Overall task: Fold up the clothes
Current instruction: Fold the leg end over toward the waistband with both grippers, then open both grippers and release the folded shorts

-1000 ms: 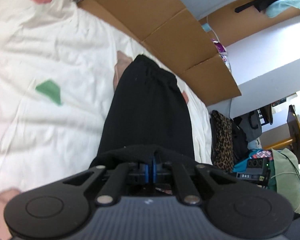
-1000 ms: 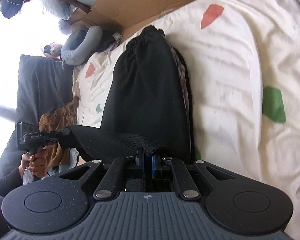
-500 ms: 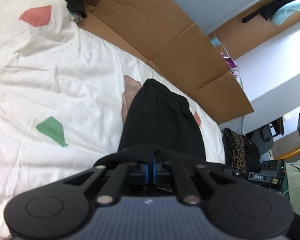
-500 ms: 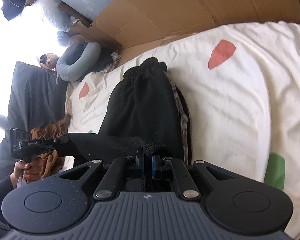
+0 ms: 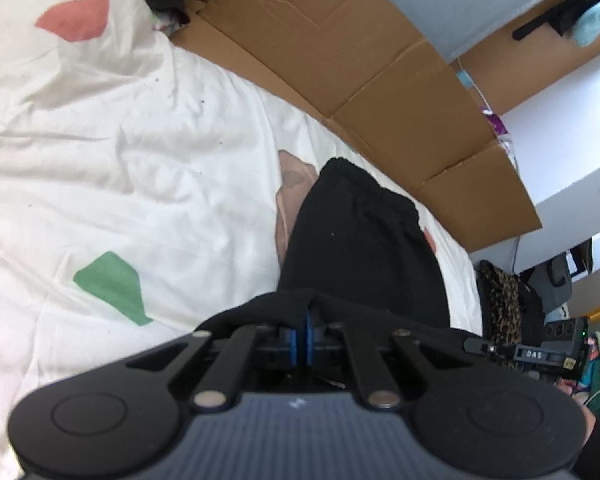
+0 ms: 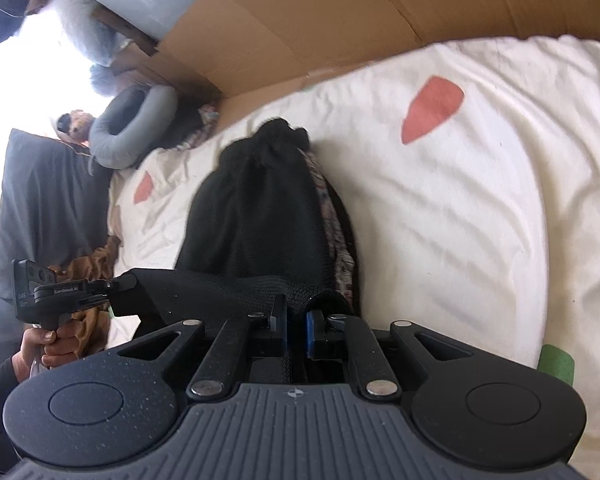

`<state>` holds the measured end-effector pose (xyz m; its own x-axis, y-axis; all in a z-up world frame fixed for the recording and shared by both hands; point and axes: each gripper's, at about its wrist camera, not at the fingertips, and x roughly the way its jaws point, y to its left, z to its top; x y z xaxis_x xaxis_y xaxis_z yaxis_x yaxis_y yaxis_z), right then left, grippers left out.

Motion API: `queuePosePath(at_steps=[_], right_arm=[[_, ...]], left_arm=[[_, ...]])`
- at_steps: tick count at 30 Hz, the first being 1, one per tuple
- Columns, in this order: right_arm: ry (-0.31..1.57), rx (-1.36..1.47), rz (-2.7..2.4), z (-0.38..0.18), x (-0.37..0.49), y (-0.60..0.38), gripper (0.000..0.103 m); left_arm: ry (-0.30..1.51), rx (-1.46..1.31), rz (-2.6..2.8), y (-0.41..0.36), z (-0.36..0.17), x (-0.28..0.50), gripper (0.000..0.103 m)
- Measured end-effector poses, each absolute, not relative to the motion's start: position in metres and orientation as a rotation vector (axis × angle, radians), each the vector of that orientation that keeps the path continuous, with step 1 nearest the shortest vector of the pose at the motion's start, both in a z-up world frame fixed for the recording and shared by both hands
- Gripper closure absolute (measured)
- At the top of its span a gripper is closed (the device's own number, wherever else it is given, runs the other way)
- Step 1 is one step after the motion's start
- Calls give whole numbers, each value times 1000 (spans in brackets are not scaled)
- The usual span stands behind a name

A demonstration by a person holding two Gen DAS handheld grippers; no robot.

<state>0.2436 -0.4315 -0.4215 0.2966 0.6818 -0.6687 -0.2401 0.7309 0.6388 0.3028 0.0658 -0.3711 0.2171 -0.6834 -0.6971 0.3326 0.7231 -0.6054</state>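
Observation:
Black trousers (image 5: pixel 360 240) with a gathered waistband lie lengthwise on the white bed cover (image 5: pixel 140 160). My left gripper (image 5: pixel 303 332) is shut on the near edge of the cloth, which drapes over its blue pads. In the right wrist view the same trousers (image 6: pixel 260 208) stretch away from my right gripper (image 6: pixel 296 320). Its jaws are opening, a narrow gap shows between the pads, and black cloth still sits in it. The held edge spans across to the left gripper (image 6: pixel 80 292), gripped by a hand at the left.
Flattened cardboard (image 5: pixel 360 72) lines the far side of the bed. A patterned cloth (image 6: pixel 336 232) peeks from under the trousers. A grey neck pillow (image 6: pixel 132 128) and a brown garment (image 6: pixel 96 264) lie at the left, and a leopard-print bag (image 5: pixel 500 300) stands beyond the bed's right edge.
Both grippers have carried the held edge forward toward the waistband, so less of the flat trousers shows. The gap between the right pads has widened a little.

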Motion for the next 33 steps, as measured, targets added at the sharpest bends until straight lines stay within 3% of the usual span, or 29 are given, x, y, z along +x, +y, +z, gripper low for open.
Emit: queuePosePath(at_steps=[3,4,7,8,9,11,17,25,33], right_arm=[[1106,460,647,-426,246,-431,89],[1105,461,648,-427,246,-431,83],[1100,488,655,-427,246,-433,62],[1101,495,661,-427,244,-434,61],[1104,500,668,-427,243,-434,59],[1110,511,681,-427,240,-434,52],[1133,526,710,-430,226,-433,49],[1163,488,740,-436,207,-428,48],[1117,256,730,-435,179,-404,49]], left_arm=[[1170,-357,-705,66,-380,309,95],[1172,-354,-700,66,-381,310,94],[1173,-339,-686,68,-380,308,66],[1162,-346,-697,69,-378,305,56],[1154,-354,-707,71,-377,303,53],[1163,-368,-718,72,-378,299,52],[1189,-341,-733,72,-383,285,52],[1172,-224,-756,61,-384,262,52],[1114,-24,-770,35,-386,243,54]])
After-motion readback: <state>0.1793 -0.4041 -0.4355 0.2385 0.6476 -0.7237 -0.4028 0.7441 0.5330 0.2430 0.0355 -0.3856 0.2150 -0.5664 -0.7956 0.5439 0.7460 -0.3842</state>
